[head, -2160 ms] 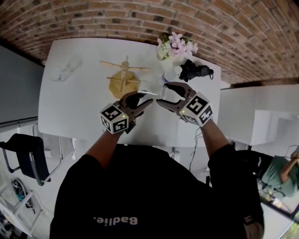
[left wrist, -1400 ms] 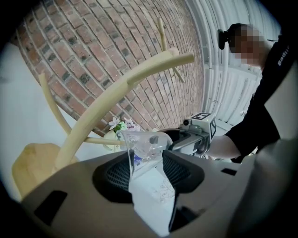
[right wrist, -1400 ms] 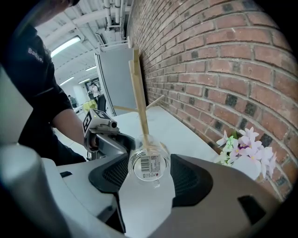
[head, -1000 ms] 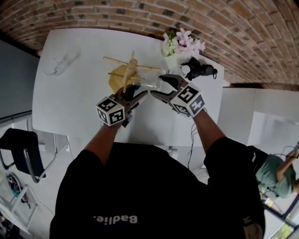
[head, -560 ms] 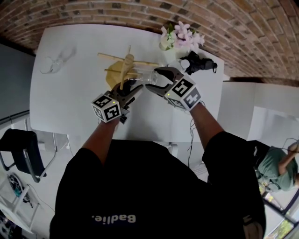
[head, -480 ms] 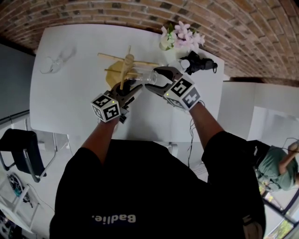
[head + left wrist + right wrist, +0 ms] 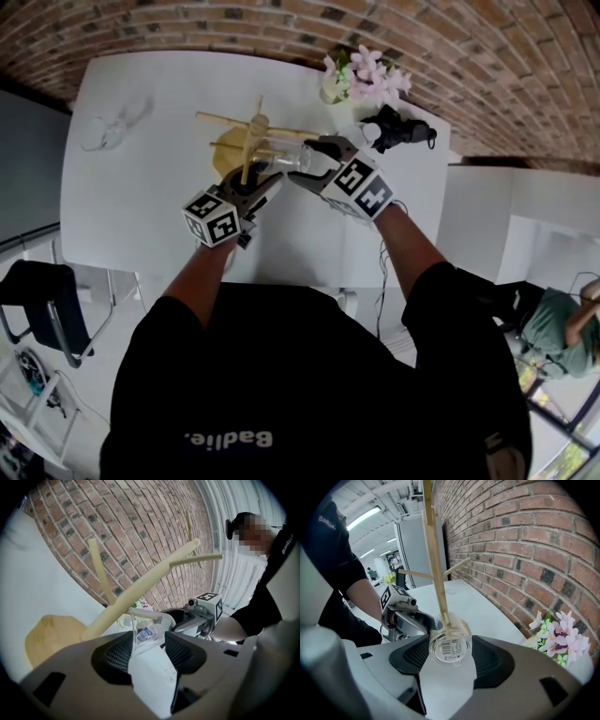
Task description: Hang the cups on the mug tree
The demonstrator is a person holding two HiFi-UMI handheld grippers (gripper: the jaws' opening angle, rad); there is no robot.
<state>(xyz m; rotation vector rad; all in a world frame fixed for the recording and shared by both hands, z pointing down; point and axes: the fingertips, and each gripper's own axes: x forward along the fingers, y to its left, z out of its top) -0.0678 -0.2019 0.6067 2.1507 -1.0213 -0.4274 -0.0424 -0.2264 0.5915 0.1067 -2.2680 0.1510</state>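
Observation:
A clear glass cup (image 7: 287,157) lies on its side in the air, right beside the wooden mug tree (image 7: 249,148) on the white table (image 7: 150,216). My right gripper (image 7: 314,155) is shut on the cup's base end, where a barcode label (image 7: 450,648) faces the camera between the pads. My left gripper (image 7: 265,175) has its jaws around the cup's rim end (image 7: 146,626), and the glass fills the gap between them. In the right gripper view a wooden stem (image 7: 436,564) of the tree runs down to the cup's top edge.
A second clear glass (image 7: 111,129) lies at the table's far left. A vase of pink flowers (image 7: 362,77) and a black object (image 7: 401,129) stand at the back right, close to my right gripper. A brick wall (image 7: 450,66) runs behind the table. A black chair (image 7: 47,309) stands at the left.
Both grippers have carried the cup away from the table's front, up and to the left, until it reached the mug tree's pegs. Over the last half second they have barely moved.

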